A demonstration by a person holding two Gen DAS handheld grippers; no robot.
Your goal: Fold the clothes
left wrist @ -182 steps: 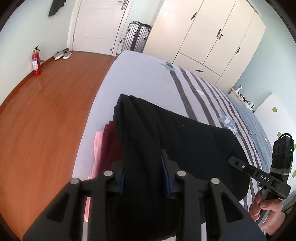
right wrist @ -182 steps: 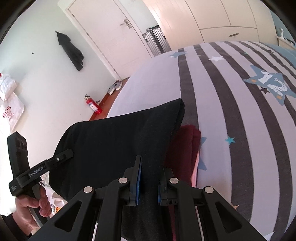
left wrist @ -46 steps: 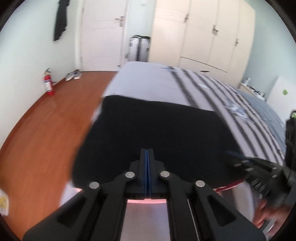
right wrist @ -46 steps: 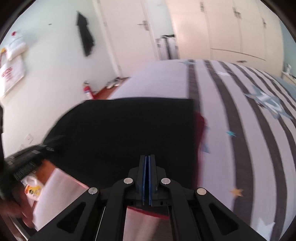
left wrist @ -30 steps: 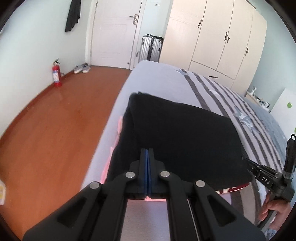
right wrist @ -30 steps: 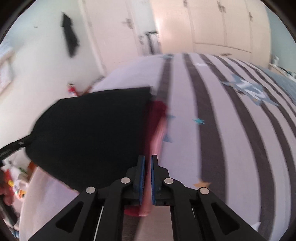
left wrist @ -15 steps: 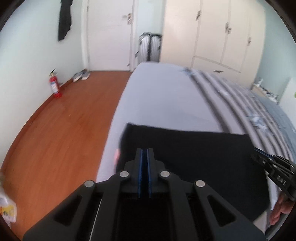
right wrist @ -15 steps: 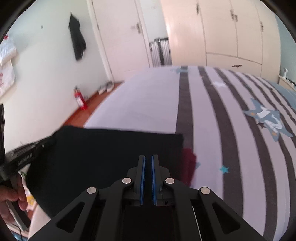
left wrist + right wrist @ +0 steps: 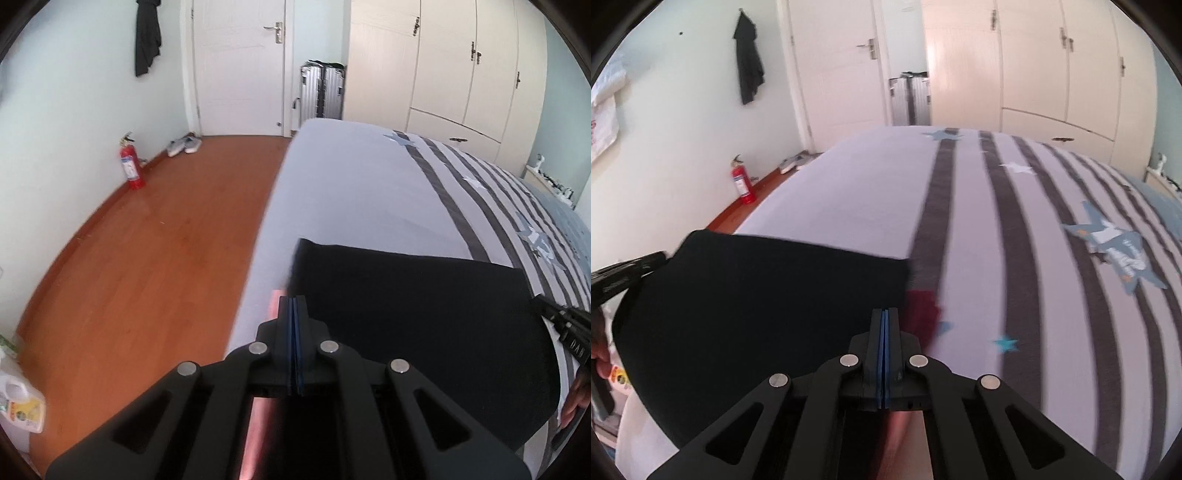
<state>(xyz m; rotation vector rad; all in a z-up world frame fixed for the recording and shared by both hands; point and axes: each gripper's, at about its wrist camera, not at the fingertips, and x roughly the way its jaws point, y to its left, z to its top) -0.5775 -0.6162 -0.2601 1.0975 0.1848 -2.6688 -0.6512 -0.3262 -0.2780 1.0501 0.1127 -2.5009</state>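
Both grippers, left [image 9: 293, 306] and right [image 9: 884, 319], had fingers closed, empty, above the folded black garment [image 9: 417, 314] lower-centre; pressing its edges square would finish best.

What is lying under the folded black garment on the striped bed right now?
Under the folded black garment a dark red cloth pokes out at one edge, and a pink cloth shows at the other edge. How many pieces lie below, and how they are folded, is covered.
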